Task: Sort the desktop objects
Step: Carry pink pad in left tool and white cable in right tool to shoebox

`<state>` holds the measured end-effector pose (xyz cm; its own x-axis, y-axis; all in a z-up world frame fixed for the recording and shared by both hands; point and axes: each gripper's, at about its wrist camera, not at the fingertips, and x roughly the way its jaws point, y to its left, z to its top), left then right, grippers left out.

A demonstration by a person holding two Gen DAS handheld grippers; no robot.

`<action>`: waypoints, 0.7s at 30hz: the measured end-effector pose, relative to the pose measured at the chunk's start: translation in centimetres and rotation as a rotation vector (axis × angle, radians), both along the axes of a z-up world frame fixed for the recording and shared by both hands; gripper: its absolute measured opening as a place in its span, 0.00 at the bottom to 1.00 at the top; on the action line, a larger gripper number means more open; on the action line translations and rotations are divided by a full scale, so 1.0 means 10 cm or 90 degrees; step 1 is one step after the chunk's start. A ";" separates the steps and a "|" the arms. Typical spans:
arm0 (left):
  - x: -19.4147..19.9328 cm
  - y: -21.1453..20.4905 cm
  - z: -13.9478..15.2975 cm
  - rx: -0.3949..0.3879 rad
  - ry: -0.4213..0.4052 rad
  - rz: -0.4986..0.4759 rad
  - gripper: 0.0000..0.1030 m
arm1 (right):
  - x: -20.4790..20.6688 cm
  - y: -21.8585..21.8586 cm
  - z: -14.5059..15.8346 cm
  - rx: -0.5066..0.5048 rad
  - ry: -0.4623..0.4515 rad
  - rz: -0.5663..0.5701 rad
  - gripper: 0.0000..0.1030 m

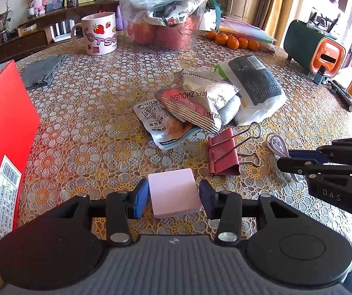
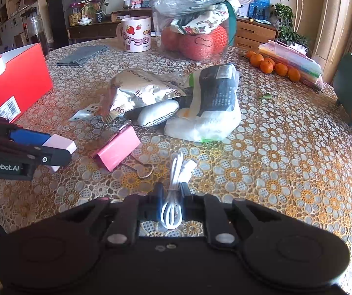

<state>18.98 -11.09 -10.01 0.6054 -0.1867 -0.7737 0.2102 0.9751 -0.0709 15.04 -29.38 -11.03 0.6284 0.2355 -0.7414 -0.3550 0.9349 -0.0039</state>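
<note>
The left gripper's (image 1: 174,196) fingers (image 1: 140,200) bracket a pink block (image 1: 174,193), closed on its sides or nearly so; contact on the right pad is hard to confirm. Left of it stands a red box (image 1: 1,132); right of it lies a pink clip (image 1: 222,151). The right gripper's (image 2: 172,194) fingers (image 2: 158,191) pinch a coiled white cable (image 2: 173,206) low over the counter (image 2: 286,159). Likely risks: the smooth block slipping from a light squeeze, or cable loops unwinding and catching the clip's wire handles.

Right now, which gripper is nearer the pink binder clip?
Roughly even; perhaps the left. The left gripper, around the pink block, sits just short of the binder clip. The right gripper, shut on the white cable, sits beside it.
</note>
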 end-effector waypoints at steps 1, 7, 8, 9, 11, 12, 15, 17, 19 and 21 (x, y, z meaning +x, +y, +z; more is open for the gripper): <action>-0.01 0.00 0.02 -0.001 -0.001 -0.001 0.43 | -0.01 -0.01 0.02 0.002 -0.005 -0.004 0.12; -0.07 0.01 0.13 -0.005 -0.013 -0.007 0.43 | -0.12 -0.04 0.17 0.010 -0.022 -0.013 0.11; -0.08 0.02 0.15 -0.007 -0.014 -0.007 0.43 | -0.14 -0.03 0.18 0.006 -0.025 -0.014 0.11; -0.09 0.02 0.17 -0.009 -0.017 -0.007 0.43 | -0.15 -0.04 0.20 0.009 -0.024 -0.016 0.11; -0.11 0.03 0.21 -0.012 -0.020 -0.009 0.43 | -0.17 -0.04 0.23 0.018 -0.019 -0.018 0.11; -0.13 0.03 0.22 -0.012 -0.021 -0.011 0.43 | -0.18 -0.03 0.25 0.016 -0.022 -0.018 0.11; -0.16 0.05 0.28 -0.015 -0.025 -0.014 0.43 | -0.22 -0.03 0.33 0.020 -0.027 -0.017 0.11; -0.19 0.06 0.32 -0.017 -0.027 -0.015 0.43 | -0.25 -0.03 0.39 0.028 -0.030 -0.017 0.11; -0.21 0.07 0.37 -0.021 -0.028 -0.018 0.43 | -0.29 -0.01 0.46 0.032 -0.037 -0.014 0.11; -0.25 0.08 0.42 -0.022 -0.030 -0.021 0.43 | -0.35 0.02 0.55 0.035 -0.045 -0.009 0.11</action>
<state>16.51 -10.24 -5.81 0.6339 -0.2328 -0.7375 0.2459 0.9648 -0.0933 11.53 -29.22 -5.57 0.6826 0.2656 -0.6808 -0.3422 0.9393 0.0234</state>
